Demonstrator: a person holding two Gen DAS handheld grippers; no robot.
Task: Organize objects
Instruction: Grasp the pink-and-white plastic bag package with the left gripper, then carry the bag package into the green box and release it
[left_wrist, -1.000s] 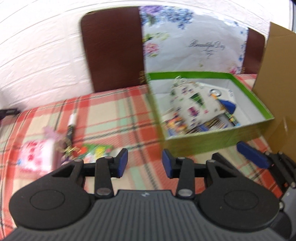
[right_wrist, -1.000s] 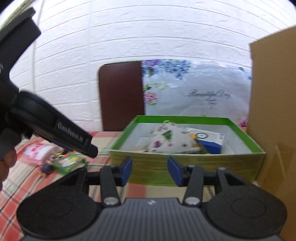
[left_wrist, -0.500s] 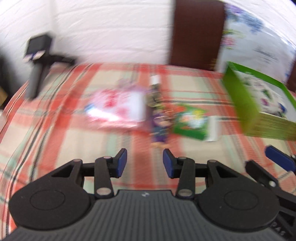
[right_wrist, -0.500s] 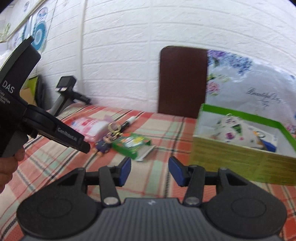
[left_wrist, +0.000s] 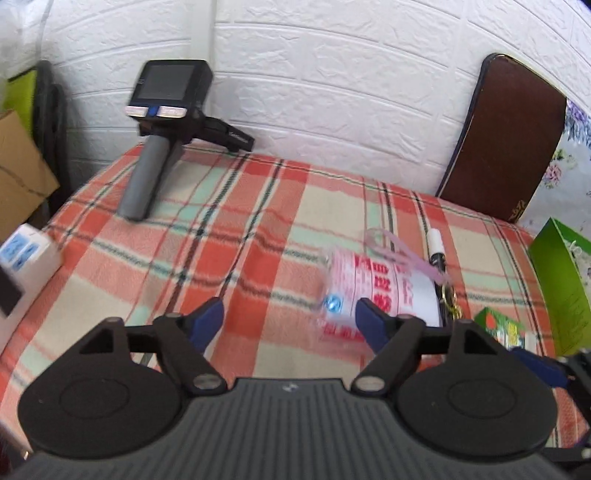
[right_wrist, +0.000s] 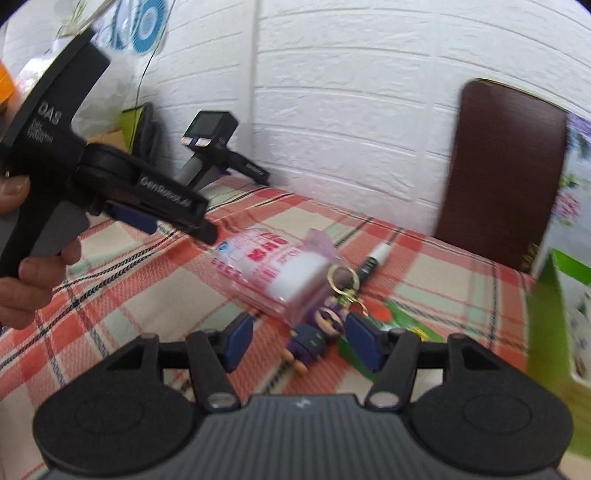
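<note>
A clear pink-printed packet (left_wrist: 376, 291) lies on the plaid cloth, just ahead of the right finger of my open, empty left gripper (left_wrist: 291, 321). In the right wrist view the packet (right_wrist: 273, 266) lies beyond a purple figure keychain (right_wrist: 317, 332), which sits between the fingers of my open right gripper (right_wrist: 299, 343). A marker (right_wrist: 375, 258) and a small green packet (right_wrist: 410, 321) lie beside them. The green box (right_wrist: 546, 325) stands at the right edge. The left gripper (right_wrist: 140, 218) hovers above the cloth at the left.
A spare handheld gripper with a screen (left_wrist: 162, 122) rests at the back left by the white brick wall. A white power strip (left_wrist: 18, 258) lies at the left edge. A brown chair back (left_wrist: 502, 140) stands behind the table.
Both grippers have swung left, away from the green box, toward the loose items on the cloth. Both have opened wider. The right gripper now straddles the keychain.
</note>
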